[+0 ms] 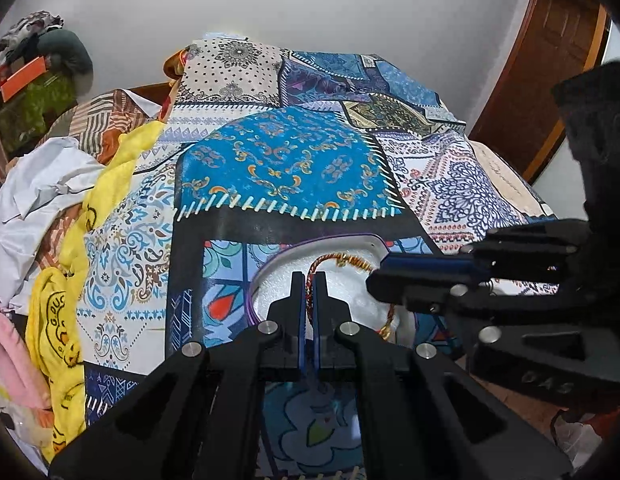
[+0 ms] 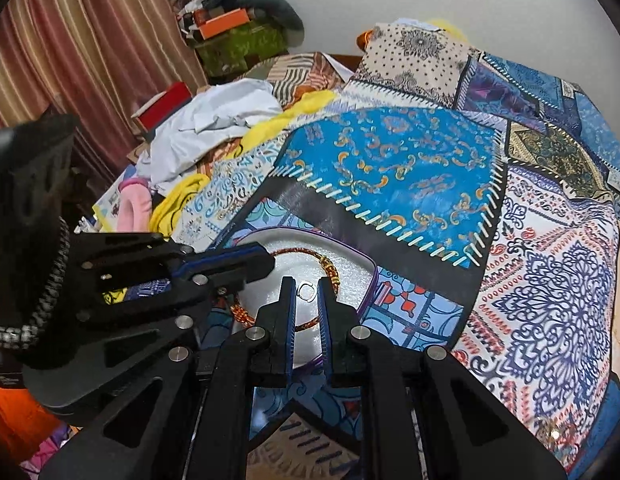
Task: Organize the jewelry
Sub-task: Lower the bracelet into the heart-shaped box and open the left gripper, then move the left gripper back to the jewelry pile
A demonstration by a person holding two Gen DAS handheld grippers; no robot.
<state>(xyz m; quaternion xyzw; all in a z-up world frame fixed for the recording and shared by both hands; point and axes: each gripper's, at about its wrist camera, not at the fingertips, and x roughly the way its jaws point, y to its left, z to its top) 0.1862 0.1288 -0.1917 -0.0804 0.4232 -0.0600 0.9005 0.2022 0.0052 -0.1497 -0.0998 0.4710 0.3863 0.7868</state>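
- Patchwork bedspread (image 1: 286,168) in blues, creams and black covers a bed, with a white wall behind it, striped curtains (image 2: 70,40) to one side and a wooden door (image 1: 549,80) to the other.
- On the spread lies a white tray (image 2: 349,248) with a purple rim; it holds the jewelry.
- Left gripper (image 1: 310,280): its blue-padded fingers stand nearly together, pinching the red-and-gold cord necklace (image 1: 311,276) where it runs up between the pads. From there the cord arches over the tray to a gold-beaded part, and another stretch of it with a gold end shows just right of the fingers.
- Right gripper (image 2: 306,285): the fingers are parted by a narrow gap, held low over the tray. A small silver ring (image 2: 306,292) lies on the white surface between the tips; I cannot tell whether either pad touches it.
- In the right wrist view the necklace curves around the tray behind the ring, and the left gripper reaches in from the left, hiding part of the tray and cord.
- Crumpled white cloth (image 1: 42,184), a yellow garment (image 1: 66,312) and something pink (image 2: 134,204) are piled along the bed's left edge, well apart from the tray.
- Boxes and bundled clothes (image 2: 238,12) are stacked by the wall.
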